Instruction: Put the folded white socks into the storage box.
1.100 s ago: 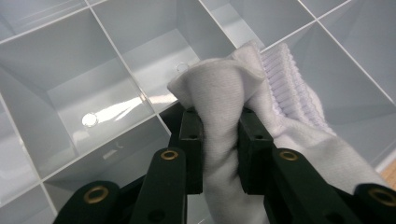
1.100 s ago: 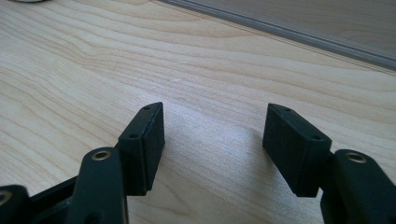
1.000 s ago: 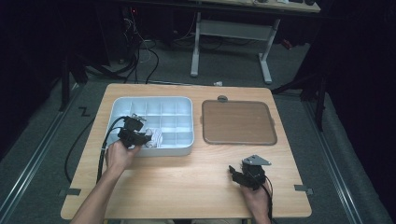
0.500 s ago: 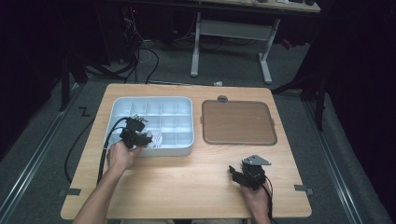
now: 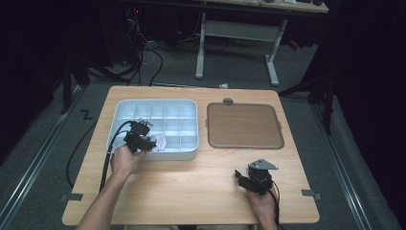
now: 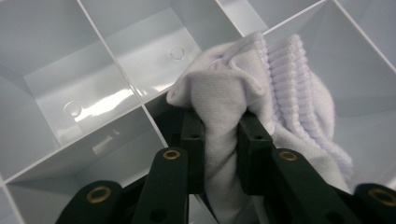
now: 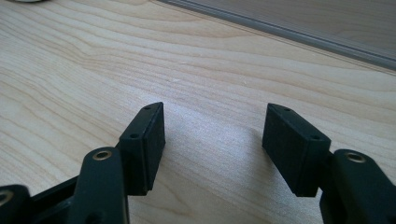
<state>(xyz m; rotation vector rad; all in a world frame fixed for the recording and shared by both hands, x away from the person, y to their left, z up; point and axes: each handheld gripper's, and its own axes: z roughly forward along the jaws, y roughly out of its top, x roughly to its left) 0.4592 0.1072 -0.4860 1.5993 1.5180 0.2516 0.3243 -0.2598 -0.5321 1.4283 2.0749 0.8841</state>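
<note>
1. Over the near row of the white divided tray [image 5: 189,106], the left gripper [image 6: 219,135] pinches a bunched white sock [image 6: 261,88].
2. Near right on the table [image 5: 191,191], the right gripper [image 7: 212,144] sits wide open, holding nothing.

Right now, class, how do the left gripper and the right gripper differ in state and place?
The left gripper is shut on a white cloth over the compartment tray; the right gripper stands open, holding nothing. The left is at the tray; the right is above bare table. Both have black jaws.
</note>
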